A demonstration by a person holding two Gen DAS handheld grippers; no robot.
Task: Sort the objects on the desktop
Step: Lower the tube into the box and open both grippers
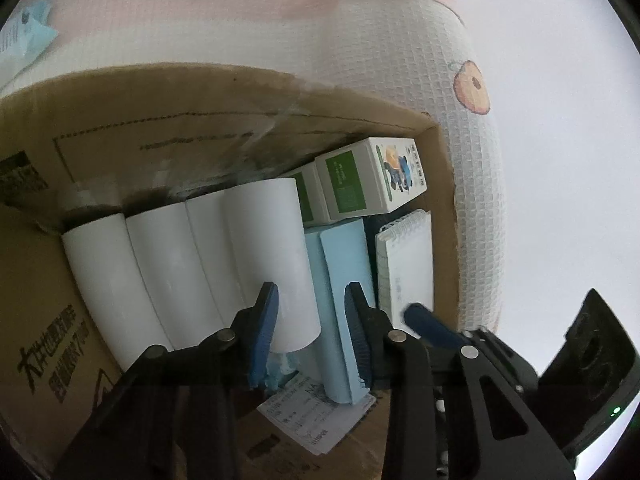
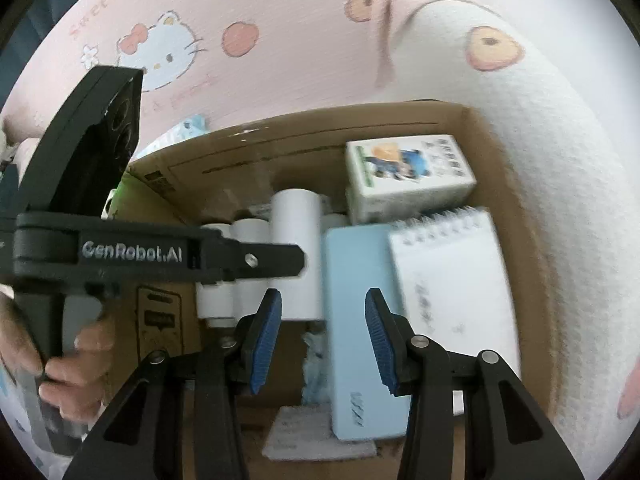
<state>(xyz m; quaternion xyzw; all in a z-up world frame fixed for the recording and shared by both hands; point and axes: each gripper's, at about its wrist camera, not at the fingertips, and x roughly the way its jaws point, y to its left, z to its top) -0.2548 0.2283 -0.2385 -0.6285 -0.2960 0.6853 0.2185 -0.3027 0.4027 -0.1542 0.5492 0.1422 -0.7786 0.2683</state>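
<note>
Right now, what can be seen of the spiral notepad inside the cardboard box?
The spiral notepad is white, with a wire coil binding along its top edge and a faint grid on its cover, which looks like paper or thin card. It is closed and lies roughly flat against the right wall of the cardboard box, beside a light blue case, with a green-and-white carton just beyond it. Neither hand-held gripper holds it.

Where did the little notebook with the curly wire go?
The spiral notebook lies inside the cardboard box, against its right wall, beside the light blue box and below the green-and-white carton.
</note>
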